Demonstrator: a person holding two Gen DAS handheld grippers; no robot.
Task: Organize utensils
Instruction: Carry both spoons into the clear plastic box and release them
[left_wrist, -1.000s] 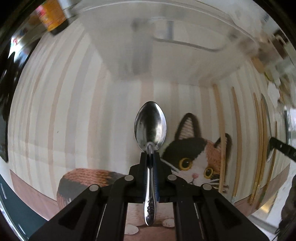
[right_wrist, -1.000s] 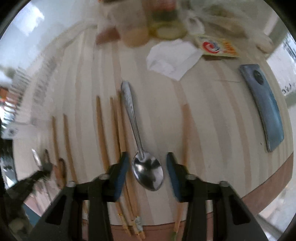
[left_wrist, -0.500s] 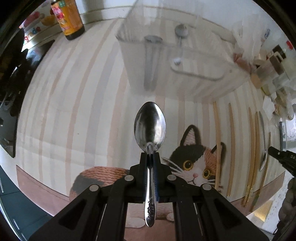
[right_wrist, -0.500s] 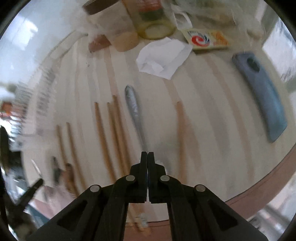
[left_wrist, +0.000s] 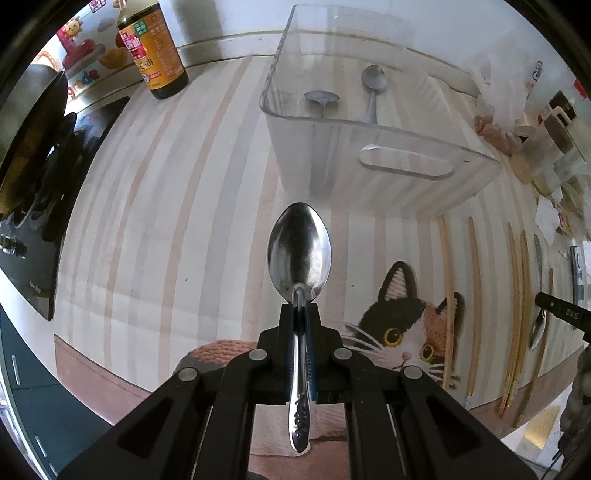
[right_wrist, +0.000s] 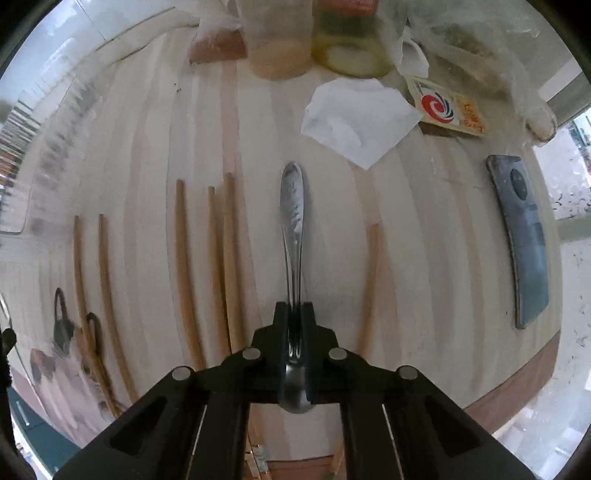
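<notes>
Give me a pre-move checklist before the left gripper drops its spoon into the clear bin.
1. Left gripper clamped on the first spoon: ok, pads press the handle, bowl forward.
2. Clear bin able to take it: ok, only two spoons inside.
3. First spoon above the bin opening: not ok, it seems to hang over the striped mat, short of the near wall.
4. Right gripper secure on the second spoon: cannot tell; the neck sits between the pads, but the jaws are opening slightly.
5. Chopsticks clear of the second spoon: ok, they lie apart from it.
</notes>
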